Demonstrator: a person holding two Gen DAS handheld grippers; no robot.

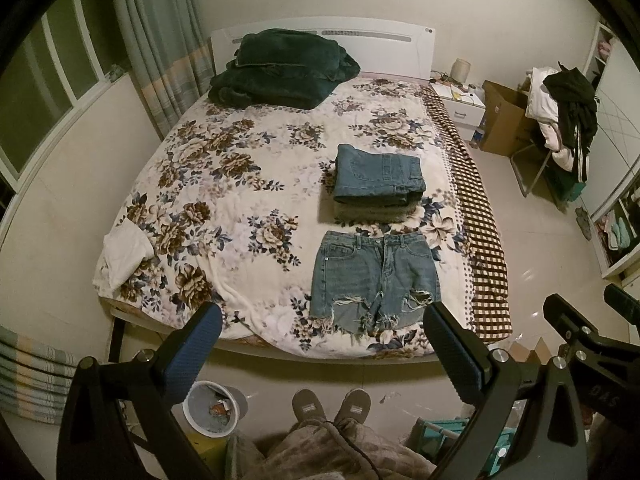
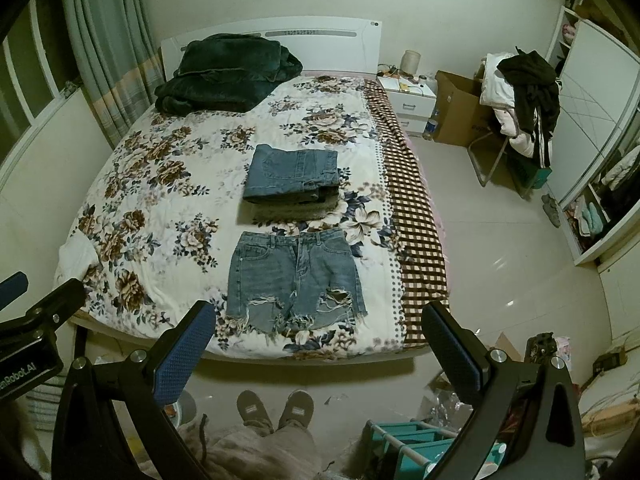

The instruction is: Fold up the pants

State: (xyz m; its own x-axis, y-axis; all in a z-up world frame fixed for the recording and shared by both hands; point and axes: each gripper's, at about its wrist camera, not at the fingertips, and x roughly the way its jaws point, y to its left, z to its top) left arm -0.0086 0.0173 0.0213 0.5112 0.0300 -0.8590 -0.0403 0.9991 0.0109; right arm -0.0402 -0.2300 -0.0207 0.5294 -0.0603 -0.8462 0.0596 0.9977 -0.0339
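Ripped blue denim shorts point(image 1: 374, 276) lie flat, waistband away from me, near the foot of the floral bed point(image 1: 224, 184); they also show in the right wrist view point(image 2: 294, 276). Behind them sits a stack of folded jeans point(image 1: 378, 180), also seen in the right wrist view point(image 2: 294, 178). My left gripper point(image 1: 322, 320) is open and empty, held above the bed's foot edge, short of the shorts. My right gripper point(image 2: 320, 320) is open and empty, at the same height. The right gripper's body shows at the left wrist view's right edge point(image 1: 592, 332).
A dark green blanket point(image 1: 280, 68) lies at the headboard. A white cloth point(image 1: 126, 254) lies on the bed's left edge. A checked sheet point(image 1: 480, 216) hangs down the right side. A bin point(image 1: 214, 408) and my slippers point(image 1: 332, 404) are on the floor. A chair with clothes point(image 2: 520, 100) stands at the right.
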